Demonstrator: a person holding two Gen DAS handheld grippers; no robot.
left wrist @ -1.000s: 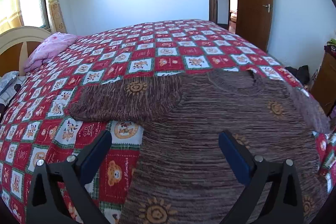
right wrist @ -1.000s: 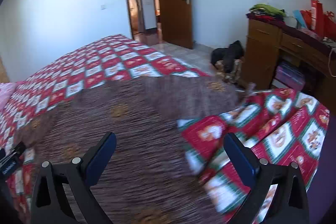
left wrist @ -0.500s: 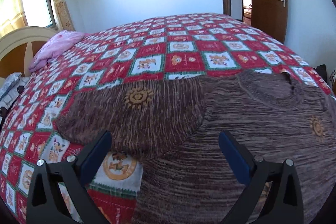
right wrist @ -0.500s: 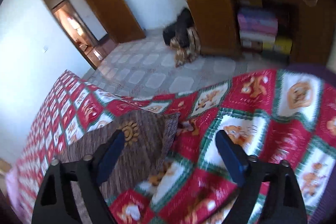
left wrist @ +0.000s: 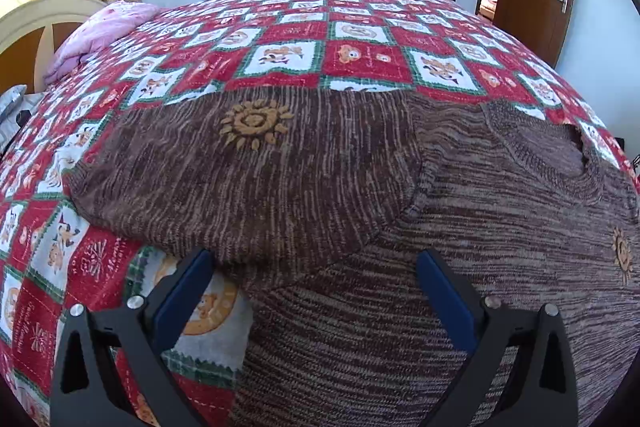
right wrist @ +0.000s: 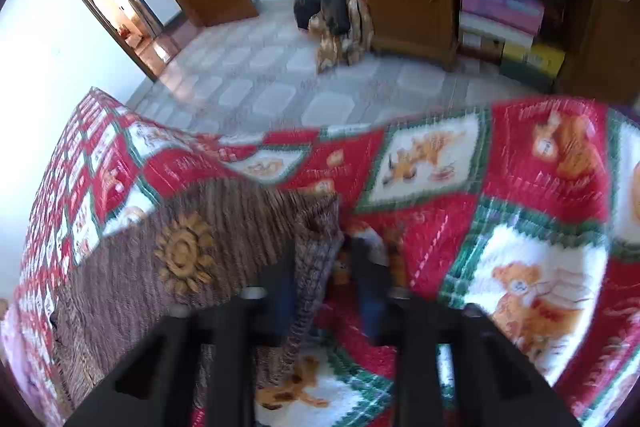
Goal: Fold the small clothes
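I'm on the first fold of the brown sweater spread on the quilted bed — right gripper closing on its sleeve cuff, left gripper gaping wide over the other sleeve — next, I'd carry that cuff inward.

Left gripper had black angular finger frames with triangular cutouts, blue pads and silver round-head screws near each finger base. Right gripper was the same build, though motion-blurred.
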